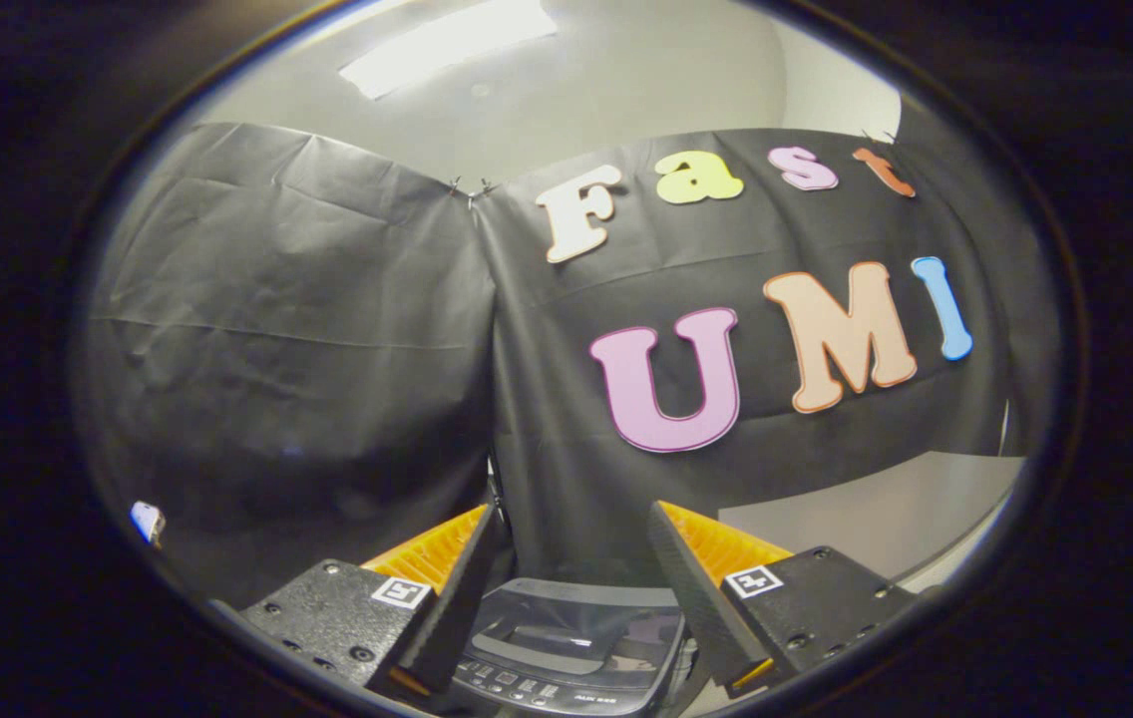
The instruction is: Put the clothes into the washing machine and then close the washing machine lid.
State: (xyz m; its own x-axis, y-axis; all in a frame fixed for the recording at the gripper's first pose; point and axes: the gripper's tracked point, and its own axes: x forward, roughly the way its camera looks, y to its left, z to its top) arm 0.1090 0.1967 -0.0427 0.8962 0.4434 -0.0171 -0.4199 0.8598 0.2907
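- Gripper [571, 519] held high above the washing machine [566, 648], fingers [691, 583] spread wide apart, gripping nothing.
- Washing machine seen low between the two fingers, top face turned up toward the camera.
- Lid [576, 618] of the washing machine: dark, glossy, see-through panel lying flat over the opening, apparently down, though hard to confirm from this angle.
- Something mottled visible through the lid near the right finger; whether clothes or a reflection, cannot tell.
- Control panel [527, 688] with a row of small buttons along the washing machine's near edge, just below the lid.
- Black cloth wall [307, 329] rising straight behind the washing machine.
- Pale grey floor or surface [886, 519] to the right of the washing machine, beyond the right finger.
- Bright ceiling light [447, 45] far above the washing machine, over the cloth wall.
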